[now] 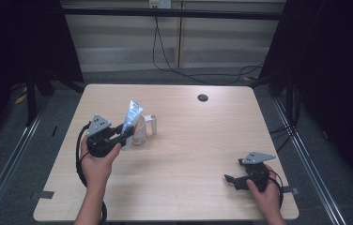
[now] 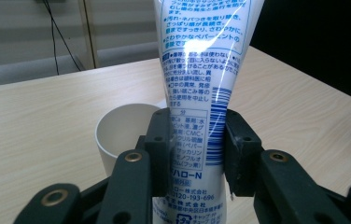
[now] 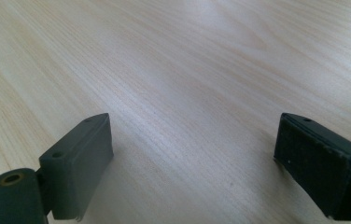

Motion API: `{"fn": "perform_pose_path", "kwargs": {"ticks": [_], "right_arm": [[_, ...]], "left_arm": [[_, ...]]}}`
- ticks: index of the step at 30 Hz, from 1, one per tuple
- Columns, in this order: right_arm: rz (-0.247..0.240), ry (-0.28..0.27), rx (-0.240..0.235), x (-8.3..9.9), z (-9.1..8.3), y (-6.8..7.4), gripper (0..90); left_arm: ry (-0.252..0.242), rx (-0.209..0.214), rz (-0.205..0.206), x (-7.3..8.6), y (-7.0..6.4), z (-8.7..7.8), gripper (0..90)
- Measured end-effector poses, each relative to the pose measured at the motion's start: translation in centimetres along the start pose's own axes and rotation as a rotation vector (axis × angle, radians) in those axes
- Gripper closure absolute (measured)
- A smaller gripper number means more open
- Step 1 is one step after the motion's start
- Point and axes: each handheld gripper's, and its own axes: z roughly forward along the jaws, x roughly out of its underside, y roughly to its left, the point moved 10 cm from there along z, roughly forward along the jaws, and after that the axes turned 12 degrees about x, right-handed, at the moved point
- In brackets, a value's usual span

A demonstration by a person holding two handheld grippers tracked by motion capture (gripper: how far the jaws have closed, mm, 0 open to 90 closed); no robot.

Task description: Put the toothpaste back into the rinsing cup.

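High view, pale wood table [image 1: 188, 154], left gripper [image 1: 118, 136] clamping tube [image 1: 132, 115], right gripper [image 1: 233, 180] spread

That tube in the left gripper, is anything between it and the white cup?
Nothing visible does. The left gripper grips the tube, and the white cup sits open-mouthed just behind it, with nothing between them.

Tube [image 2: 197, 93] top, bottom cropped; cup [image 2: 122, 130] partly behind jaws.
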Motion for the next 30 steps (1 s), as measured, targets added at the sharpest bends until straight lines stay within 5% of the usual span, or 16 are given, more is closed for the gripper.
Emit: {"fn": "perform_pose_path", "kwargs": {"ticks": [30], "right_arm": [[0.001,0.000,0.000,0.0,0.0,0.0,10.9]], "left_arm": [[-0.035,-0.032,0.001,-2.7,0.9,1.3,67.4]]}}
